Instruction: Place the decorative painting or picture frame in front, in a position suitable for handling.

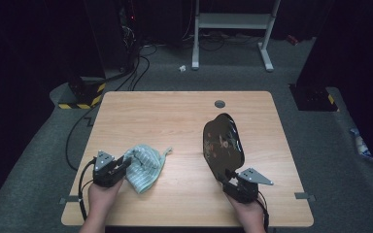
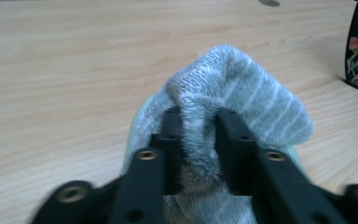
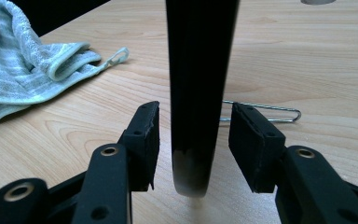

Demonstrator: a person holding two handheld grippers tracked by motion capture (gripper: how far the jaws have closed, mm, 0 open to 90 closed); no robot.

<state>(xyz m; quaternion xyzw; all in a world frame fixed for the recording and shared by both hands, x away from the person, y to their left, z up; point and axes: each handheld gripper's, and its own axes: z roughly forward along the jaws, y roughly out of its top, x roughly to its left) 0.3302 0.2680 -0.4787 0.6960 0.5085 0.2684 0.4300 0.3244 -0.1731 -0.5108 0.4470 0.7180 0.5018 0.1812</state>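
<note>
- Cloth (image 1: 144,167), left of the tray (image 1: 222,145), is pinched in the closed left tongs (image 2: 199,128); wiping not yet begun.
- Tray stood on edge between the half-open right tongs (image 3: 193,137), pads not touching it.

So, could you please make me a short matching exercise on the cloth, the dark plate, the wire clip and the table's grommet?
Things:
1. striped cloth
2. dark plate
3. wire clip
4. round grommet

Descriptions:
A. lying flat behind the plate
B. standing on edge between open jaws
C. set in the table's far edge
D. pinched by the left gripper

Pairs: 1-D, 2-B, 3-A, 4-C
</note>
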